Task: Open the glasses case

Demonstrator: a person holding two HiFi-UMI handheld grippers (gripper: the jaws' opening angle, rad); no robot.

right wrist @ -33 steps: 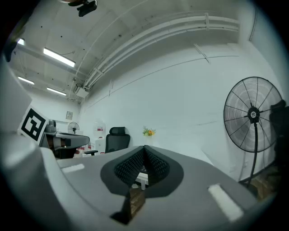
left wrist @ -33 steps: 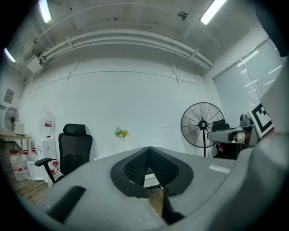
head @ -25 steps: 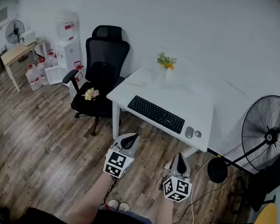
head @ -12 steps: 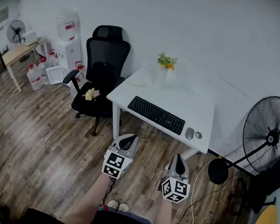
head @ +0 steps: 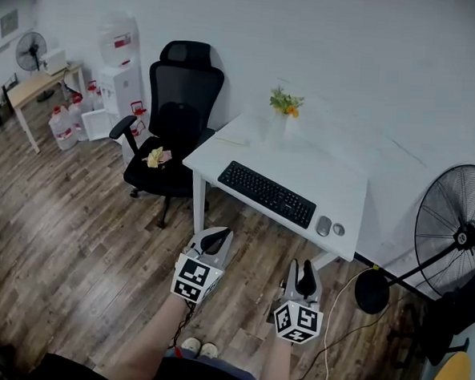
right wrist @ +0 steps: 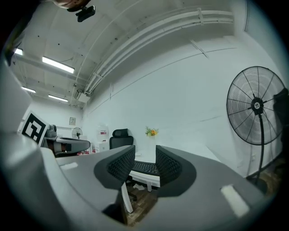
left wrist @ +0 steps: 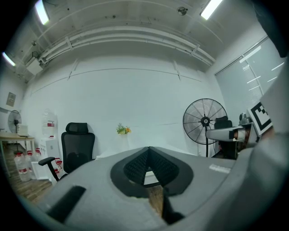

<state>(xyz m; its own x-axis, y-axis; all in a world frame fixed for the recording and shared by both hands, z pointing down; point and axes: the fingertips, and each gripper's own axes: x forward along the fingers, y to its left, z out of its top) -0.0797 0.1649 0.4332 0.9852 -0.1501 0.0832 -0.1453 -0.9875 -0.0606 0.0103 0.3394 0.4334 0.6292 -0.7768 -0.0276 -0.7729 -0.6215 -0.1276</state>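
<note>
Right gripper [head: 303, 271] jaws opening on nothing, left gripper [head: 213, 241] closed and empty, both well short of desk [head: 334, 179]; glasses case not identifiable anywhere, so approach step: next locate and reach it.

- Small grey oval [head: 322, 225] on white desk [head: 319, 174], near-right corner, just right of keyboard [head: 265, 194]: poss. the glasses case, too small to be sure.
- Lies flat; smaller round grey bit [head: 339, 229] just beside it, on the right.
- Open or closed: can't tell.
</note>
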